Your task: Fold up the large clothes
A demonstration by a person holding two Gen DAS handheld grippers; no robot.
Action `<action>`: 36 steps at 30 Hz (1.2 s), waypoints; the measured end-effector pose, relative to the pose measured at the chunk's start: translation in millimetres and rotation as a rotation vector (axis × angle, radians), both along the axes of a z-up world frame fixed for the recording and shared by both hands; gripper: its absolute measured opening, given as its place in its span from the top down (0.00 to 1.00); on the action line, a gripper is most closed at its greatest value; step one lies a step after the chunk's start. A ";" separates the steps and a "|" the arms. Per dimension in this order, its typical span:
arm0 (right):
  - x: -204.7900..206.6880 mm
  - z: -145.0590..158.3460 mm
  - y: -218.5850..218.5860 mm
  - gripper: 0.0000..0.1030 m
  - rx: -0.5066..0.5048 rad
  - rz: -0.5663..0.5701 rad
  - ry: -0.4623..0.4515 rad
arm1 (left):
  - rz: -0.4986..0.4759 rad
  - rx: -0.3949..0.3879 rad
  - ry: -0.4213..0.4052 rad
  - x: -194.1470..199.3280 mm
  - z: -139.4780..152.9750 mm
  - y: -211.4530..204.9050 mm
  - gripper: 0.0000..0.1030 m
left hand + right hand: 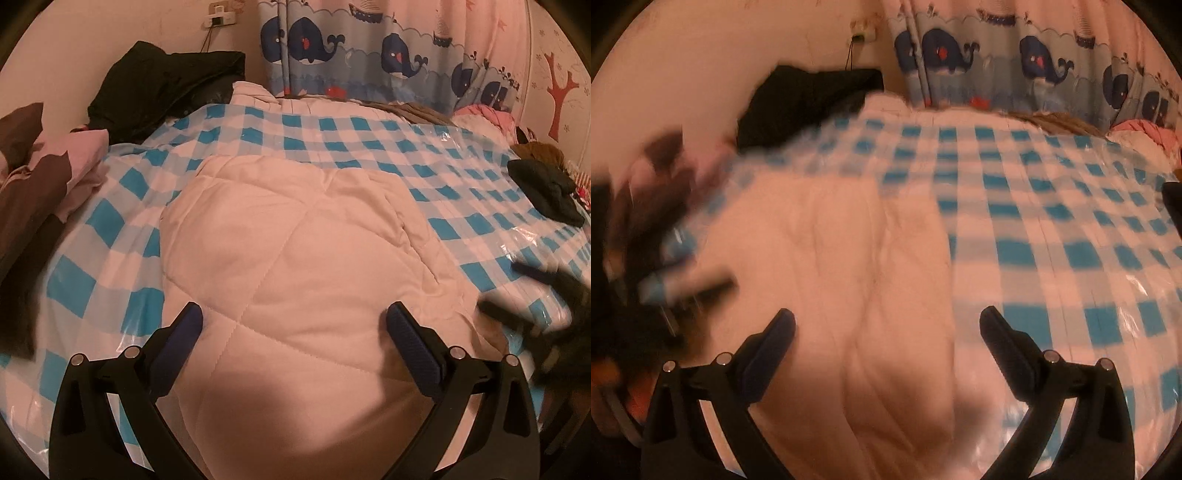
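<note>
Left gripper (293,317) spread wide, empty, above near end of white quilted coat (288,258) on checkered bed cover (110,218). Right gripper (886,325) likewise open at coat's right edge. Step: between folds; next, grasp edge.

The right wrist view is smeared by motion. At nine o'clock there, a dark shape with streaks, likely the left gripper (665,288), is too blurred to tell how its jaws stand. In the left wrist view the right gripper (546,306) at four o'clock is blurred too, and the frame edge cuts it off. The white quilted garment (295,295) runs out at six o'clock, its near hem unseen. The dark pile (166,92) at eleven o'clock cannot be told apart into pieces.
</note>
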State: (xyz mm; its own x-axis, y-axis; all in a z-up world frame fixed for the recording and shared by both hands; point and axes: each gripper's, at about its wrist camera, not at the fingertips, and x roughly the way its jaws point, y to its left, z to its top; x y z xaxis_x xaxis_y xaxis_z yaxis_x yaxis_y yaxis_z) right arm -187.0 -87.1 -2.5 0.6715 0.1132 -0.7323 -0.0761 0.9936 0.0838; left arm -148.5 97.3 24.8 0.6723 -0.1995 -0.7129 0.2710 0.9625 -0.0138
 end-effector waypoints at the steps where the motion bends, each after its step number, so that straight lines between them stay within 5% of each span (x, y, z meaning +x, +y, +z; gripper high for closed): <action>1: 3.7 -21.2 2.9 0.07 -0.013 0.026 0.056 | -0.002 0.001 0.000 -0.9 0.7 -0.8 0.08; 4: 9.0 -40.7 -15.6 0.07 0.125 0.009 0.115 | -0.023 0.020 -0.011 -9.0 3.2 -7.4 0.08; 7: 10.0 -19.3 -17.0 0.07 0.077 -0.008 0.118 | -0.030 0.042 -0.020 -19.1 3.5 -10.2 0.08; 12: -14.2 25.7 -15.6 0.07 0.091 0.020 -0.025 | -0.028 0.066 -0.045 -31.0 7.3 -9.3 0.07; 21: -12.4 33.8 -1.0 0.07 0.121 0.021 0.002 | 0.023 0.054 -0.069 -43.8 23.0 -1.3 0.08; 33: 5.4 49.8 23.1 0.07 -0.027 -0.058 0.191 | 0.143 0.036 0.025 -39.9 27.8 13.1 0.08; 36: -1.8 58.3 27.0 0.07 -0.049 -0.058 0.150 | 0.139 0.018 0.038 -42.2 31.3 15.0 0.08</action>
State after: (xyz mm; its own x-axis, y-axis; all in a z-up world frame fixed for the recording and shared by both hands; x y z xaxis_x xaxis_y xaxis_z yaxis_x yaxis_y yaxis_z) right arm -188.8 -60.1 55.8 0.5590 0.0391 -0.8283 -0.0088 0.9991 0.0412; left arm -190.7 112.2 56.1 0.6649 -0.0933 -0.7411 0.1346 0.9909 -0.0041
